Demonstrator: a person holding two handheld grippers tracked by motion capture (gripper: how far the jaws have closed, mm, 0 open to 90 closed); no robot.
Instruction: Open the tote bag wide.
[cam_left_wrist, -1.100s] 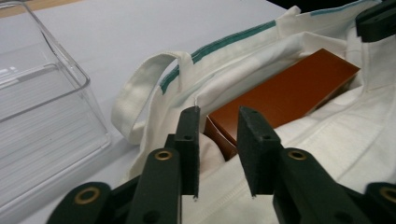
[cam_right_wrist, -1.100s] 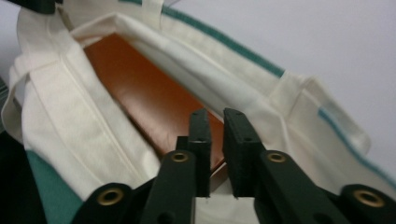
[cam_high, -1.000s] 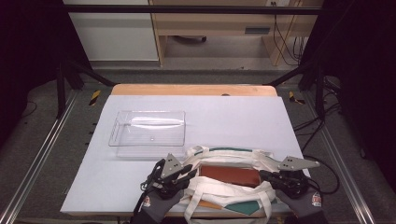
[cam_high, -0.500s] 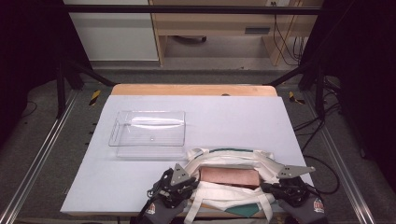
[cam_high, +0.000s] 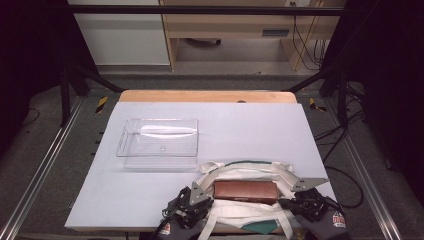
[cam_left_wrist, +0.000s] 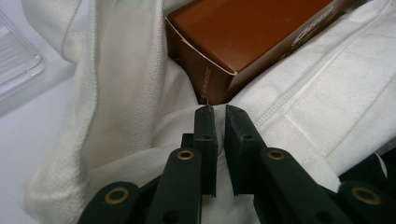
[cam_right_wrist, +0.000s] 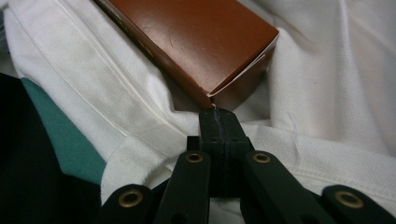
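1. At the near edge of the counter (cam_high: 250, 125), the white tote bag (cam_high: 240, 167) is lying open, with the brown carton (cam_high: 245, 191) resting inside its mouth.
2. Compared with a second ago, both grippers are sitting lower and nearer the counter's front edge. The bag's rim is sagging flatter, and more of the carton's top face is showing.
3. The left hand-held gripper (cam_left_wrist: 219, 112) has just been closing. Its jaws are standing almost together with a slim gap, tips just beside the carton's end, with bag cloth lying at them. Whether the pads are pinching that cloth cannot be told.
4. The right hand-held gripper (cam_right_wrist: 217, 112) is pressing its jaws fully together at the carton's other end, over the bag's hem. Any cloth held between them is hidden.
5. Judgement: the bag mouth is probably being settled around the carton, either to expose it or to lift the bag by its rim.
6. Count: one carton, one tote bag, one clear plastic tray (cam_high: 159, 142) standing well apart on the counter, and two grippers.
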